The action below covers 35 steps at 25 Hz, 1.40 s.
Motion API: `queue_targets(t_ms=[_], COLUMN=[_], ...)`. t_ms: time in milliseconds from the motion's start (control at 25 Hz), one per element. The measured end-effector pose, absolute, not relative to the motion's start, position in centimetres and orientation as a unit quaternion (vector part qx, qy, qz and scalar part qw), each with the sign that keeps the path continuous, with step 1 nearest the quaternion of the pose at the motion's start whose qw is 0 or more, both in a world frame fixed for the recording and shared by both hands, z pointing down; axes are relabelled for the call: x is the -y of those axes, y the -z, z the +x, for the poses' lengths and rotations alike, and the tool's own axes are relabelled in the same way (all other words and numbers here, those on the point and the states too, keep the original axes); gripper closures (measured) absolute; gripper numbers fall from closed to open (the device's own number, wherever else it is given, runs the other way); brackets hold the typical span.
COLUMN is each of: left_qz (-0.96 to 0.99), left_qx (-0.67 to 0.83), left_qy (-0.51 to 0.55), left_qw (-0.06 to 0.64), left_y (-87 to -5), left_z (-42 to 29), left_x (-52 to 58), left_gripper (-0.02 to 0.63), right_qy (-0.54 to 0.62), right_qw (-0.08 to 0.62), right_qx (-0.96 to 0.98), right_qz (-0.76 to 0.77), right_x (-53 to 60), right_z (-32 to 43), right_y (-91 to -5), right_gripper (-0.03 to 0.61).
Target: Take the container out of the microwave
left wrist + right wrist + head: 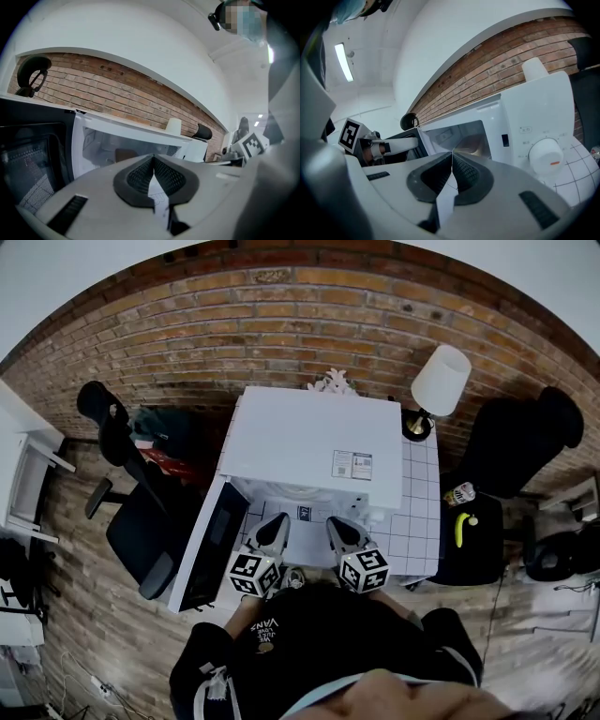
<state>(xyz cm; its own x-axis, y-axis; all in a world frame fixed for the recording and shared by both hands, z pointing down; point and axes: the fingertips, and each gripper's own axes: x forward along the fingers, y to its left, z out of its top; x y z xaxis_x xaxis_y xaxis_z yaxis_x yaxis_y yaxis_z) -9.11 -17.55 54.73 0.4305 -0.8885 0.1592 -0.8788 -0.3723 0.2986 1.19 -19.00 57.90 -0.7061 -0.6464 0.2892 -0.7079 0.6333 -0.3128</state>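
Sitting inside the open cavity of the microwave (314, 437), the container (124, 155) shows only as a dim brownish shape behind the gripper tips. The right gripper view gives the same tan patch and no clear outline, so its material and rim cannot be made out. Judging by its low, squat look, it is probably a light, rigid dish. It may be warm and may hold something that could spill, so it is best kept level and taken by opposite sides or by the near rim, one gripper to each side. The left gripper (153, 159) has its jaws pressed fully together with nothing between the pads. The right gripper (452, 154) is the same, closed tight and empty. Both hang side by side just in front of the opening and point into it, so both would need to open before any hold is possible. The door (211, 540) stands swung wide to the left, leaving the way in clear. Two small stickers (352, 465) lie on the microwave's white top, and small marks sit above the dial (546, 157) with its orange line, but none of this print can be read. The only legible word is "VANS" on the person's dark top. The microwave stands on a white tiled table (412, 521), with a lamp (441, 381) at its far right corner.
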Motion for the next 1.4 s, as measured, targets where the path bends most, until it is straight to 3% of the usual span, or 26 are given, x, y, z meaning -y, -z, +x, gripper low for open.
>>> queue_targets(t_ms=[960,1400], left_qz=[0.849,0.848], left_qx=[0.501,0.49], left_qy=[-0.007,-0.009], left_qw=[0.168,0.201], left_y=[-58.9,-60.6], left_z=[-12.5,-12.3], left_x=[23.2,25.2], left_gripper=[0.602,0.597], right_qy=[-0.227,-0.242], right_qw=[0.058,0.034], right_qx=[0.84,0.828], right_qz=[0.49,0.505], right_x=[23.9,26.0], right_z=[-0.6,-1.6], right_y=[-62.6,-63.1], right_gripper=[0.573,0.571])
